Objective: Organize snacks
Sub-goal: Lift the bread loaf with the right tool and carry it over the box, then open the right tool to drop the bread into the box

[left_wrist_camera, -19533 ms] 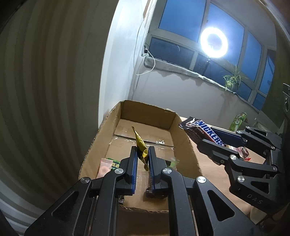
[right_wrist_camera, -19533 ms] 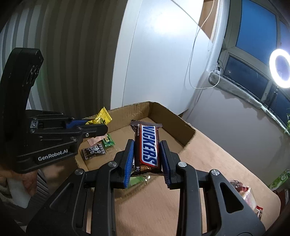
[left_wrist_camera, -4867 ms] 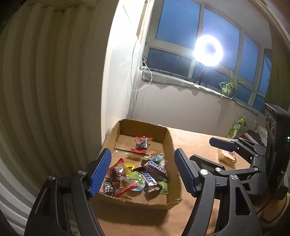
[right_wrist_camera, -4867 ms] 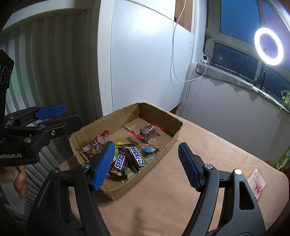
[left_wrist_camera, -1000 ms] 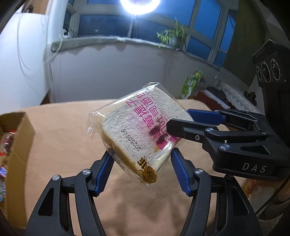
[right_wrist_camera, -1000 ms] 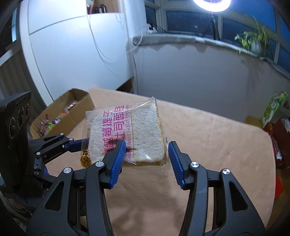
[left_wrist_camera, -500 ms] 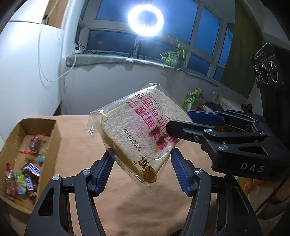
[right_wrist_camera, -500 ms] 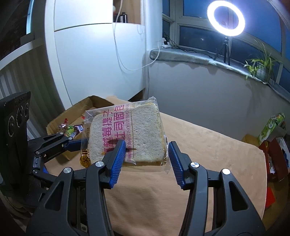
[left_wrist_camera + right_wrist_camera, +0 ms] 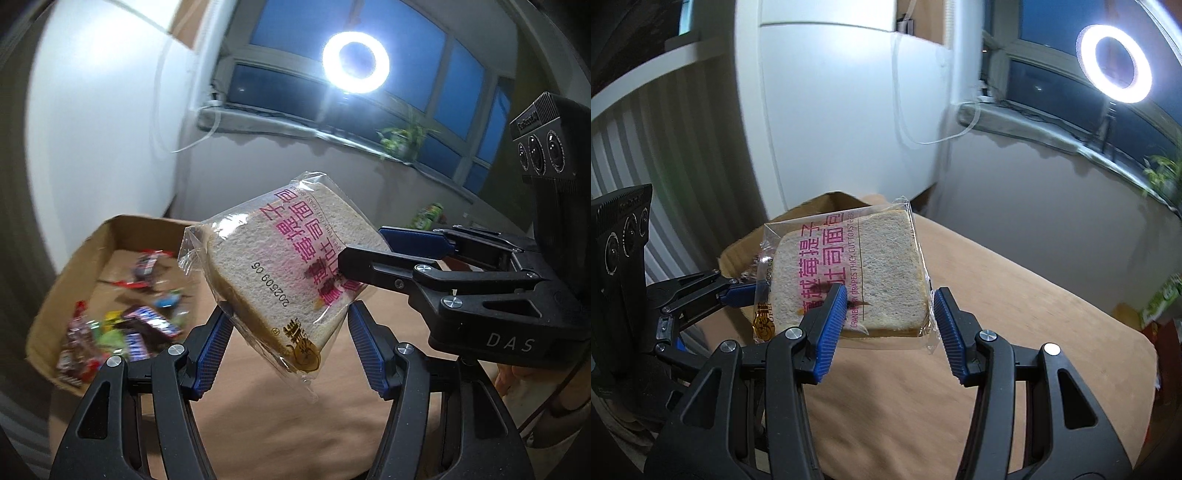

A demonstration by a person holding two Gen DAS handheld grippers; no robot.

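A clear packet of sliced toast (image 9: 280, 266) with pink print hangs in the air, tilted, held by both grippers at once. My left gripper (image 9: 286, 321) is shut on its lower end, blue pads on either side. My right gripper (image 9: 373, 251) comes in from the right and clamps the packet's right edge. In the right wrist view the toast packet (image 9: 886, 258) sits between the right gripper (image 9: 889, 299) fingers, and the left gripper (image 9: 746, 291) holds its left end. The cardboard box (image 9: 92, 258) with several wrapped snacks, among them Snickers bars (image 9: 151, 321), lies lower left.
The tan tablecloth (image 9: 1015, 332) stretches under and to the right of the packet. The box rim (image 9: 812, 210) peeks out behind the packet, next to a white wall. A ring light (image 9: 355, 62) and window sill stand behind; a green carton (image 9: 1167, 295) sits far right.
Both grippers have carried the toast packet together toward the cardboard box. The box has grown in the left wrist view and slid behind the packet in the right one. Both grips are unchanged.
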